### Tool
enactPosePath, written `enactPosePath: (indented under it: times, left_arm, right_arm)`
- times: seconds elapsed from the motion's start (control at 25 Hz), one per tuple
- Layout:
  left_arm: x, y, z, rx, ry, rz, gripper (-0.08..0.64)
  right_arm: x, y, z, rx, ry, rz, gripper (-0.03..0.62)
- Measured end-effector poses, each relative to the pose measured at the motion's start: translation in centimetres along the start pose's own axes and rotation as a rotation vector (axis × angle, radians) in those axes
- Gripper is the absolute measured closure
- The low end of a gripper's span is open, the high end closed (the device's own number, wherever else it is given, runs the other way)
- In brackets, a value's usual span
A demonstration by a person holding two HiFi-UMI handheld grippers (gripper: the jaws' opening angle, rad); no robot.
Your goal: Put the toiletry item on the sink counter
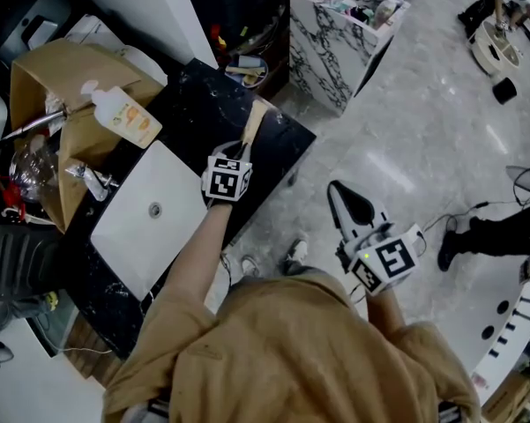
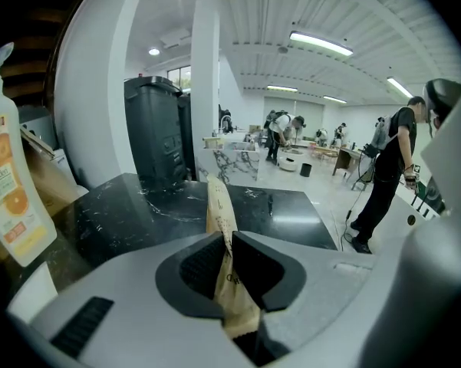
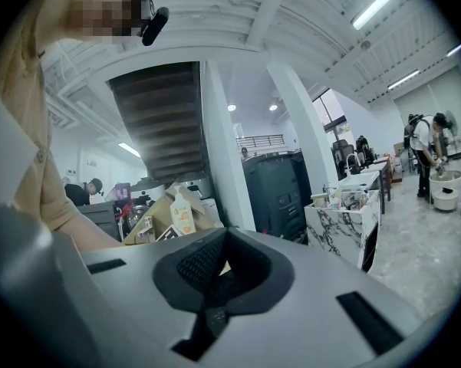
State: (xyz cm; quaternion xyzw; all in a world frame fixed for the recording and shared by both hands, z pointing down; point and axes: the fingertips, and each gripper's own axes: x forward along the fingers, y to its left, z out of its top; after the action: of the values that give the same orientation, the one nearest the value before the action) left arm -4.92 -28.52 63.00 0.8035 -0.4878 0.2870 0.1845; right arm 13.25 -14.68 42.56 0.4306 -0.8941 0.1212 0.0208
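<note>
The toiletry item is a slim tan tube point(image 1: 254, 117). My left gripper point(image 1: 242, 151) is shut on its lower end and holds it over the black marble sink counter point(image 1: 203, 104), near the counter's right corner. In the left gripper view the tube point(image 2: 218, 198) stands up between the closed pads point(image 2: 249, 263), with the counter point(image 2: 169, 205) below and beyond it. My right gripper point(image 1: 337, 190) hangs over the floor to the right, away from the counter. In its own view the right gripper point(image 3: 224, 233) is shut with nothing in it.
A white basin point(image 1: 150, 214) with a faucet point(image 1: 93, 181) is set into the counter. A soap bottle point(image 1: 123, 113) lies against a cardboard box point(image 1: 53, 77) at the back left. A marble-pattern cabinet point(image 1: 335, 33) stands beyond. A dark bin point(image 2: 153, 133) and several people are farther off.
</note>
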Motion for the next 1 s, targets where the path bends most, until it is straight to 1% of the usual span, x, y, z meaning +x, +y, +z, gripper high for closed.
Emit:
enactPosePath:
  times: [0.16,0.32,0.48,0.6,0.68,0.72,0.84,1.0]
  left_arm:
    - [0.1,0.0,0.1,-0.009,-0.011,0.0,0.532]
    - [-0.1,-0.4,0.4,0.008,-0.015,-0.007,0.528]
    - [-0.1,-0.4,0.3,-0.014,-0.028,-0.018,0.496]
    - [-0.4,-0.5,0.7,-0.001,-0.053,-0.014,0.417]
    - [-1.0,-0.5,1.5,0.019,-0.098,0.005,0.311]
    - [-1.3,-0.4,2.0,0.027,-0.124,0.016,0.281]
    - [-2.1,-0.1,2.8,0.033,-0.166,0.031,0.236]
    - [-2.6,0.1,2.4,0.013,-0.15,0.037,0.218]
  right_arm:
    - [-0.1,0.0,0.1,0.003,0.006,0.005,0.591]
    - [0.1,0.5,0.2,0.003,0.002,0.026,0.591]
    - [-0.1,0.9,0.2,0.001,0.003,0.039,0.591]
    - [-0.3,0.9,0.2,0.001,0.005,0.042,0.591]
    - [-0.5,0.8,0.2,0.003,0.005,0.045,0.591]
    - [-0.6,0.8,0.2,0.004,0.004,0.048,0.591]
    - [-0.5,1.0,0.2,0.003,0.001,0.061,0.591]
    - [-0.3,1.1,0.4,-0.005,-0.006,0.075,0.591]
